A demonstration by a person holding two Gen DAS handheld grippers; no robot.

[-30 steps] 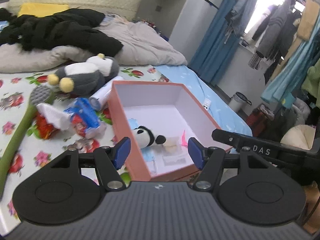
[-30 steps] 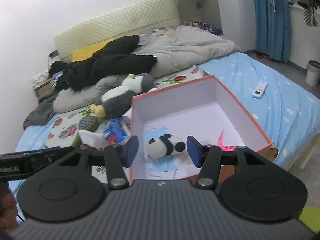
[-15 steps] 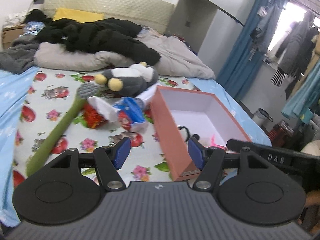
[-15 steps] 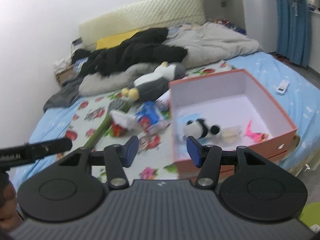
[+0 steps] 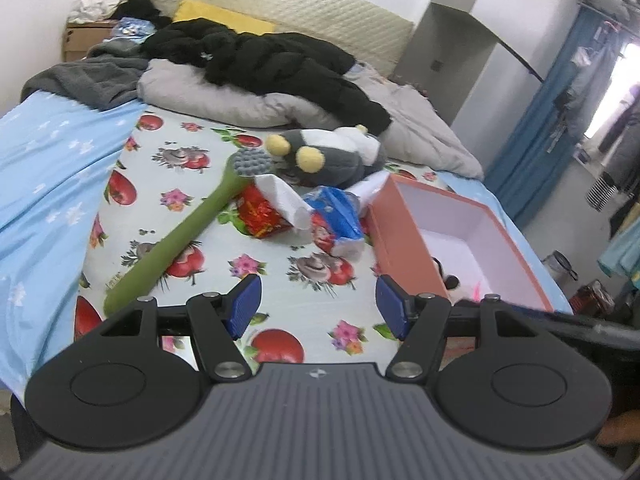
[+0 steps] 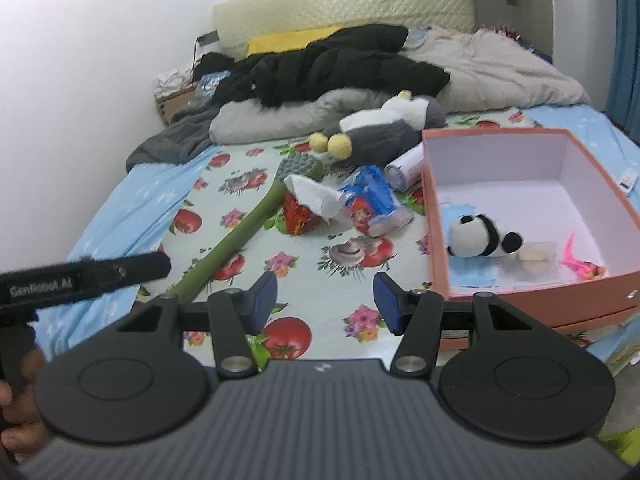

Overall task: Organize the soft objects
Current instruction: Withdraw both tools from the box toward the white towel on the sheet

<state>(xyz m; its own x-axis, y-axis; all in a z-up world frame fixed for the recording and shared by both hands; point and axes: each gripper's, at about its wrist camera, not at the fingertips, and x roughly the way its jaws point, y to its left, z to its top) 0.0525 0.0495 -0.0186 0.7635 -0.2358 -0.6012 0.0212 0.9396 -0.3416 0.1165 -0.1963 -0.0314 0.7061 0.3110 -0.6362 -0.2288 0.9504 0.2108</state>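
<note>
An orange box (image 6: 436, 216) with a white inside stands on the bed at the right; it also shows in the left wrist view (image 5: 404, 236). A small panda plush (image 6: 480, 238) lies inside it on a blue face mask (image 6: 472, 274), with a pink item (image 6: 582, 266). A grey penguin plush (image 5: 332, 154) (image 6: 384, 130), a long green plush stem (image 5: 180, 240) (image 6: 240, 236), a red tissue pack (image 5: 264, 210) (image 6: 302, 212) and a blue packet (image 5: 340, 218) (image 6: 374, 198) lie left of the box. My left gripper (image 5: 318, 306) and right gripper (image 6: 324, 298) are open, empty, above the sheet.
A black coat (image 5: 272, 60) and grey duvet (image 6: 496, 68) are heaped at the head of the bed. A white tube (image 6: 404, 166) lies by the box. A remote (image 6: 628, 178) lies beyond the box. Blue curtains (image 5: 536, 112) and a bin (image 5: 562, 266) stand right of the bed.
Both grippers have pulled back and swung left, away from the box, so the loose items on the flowered sheet now fill the view. Both stay open and empty.
</note>
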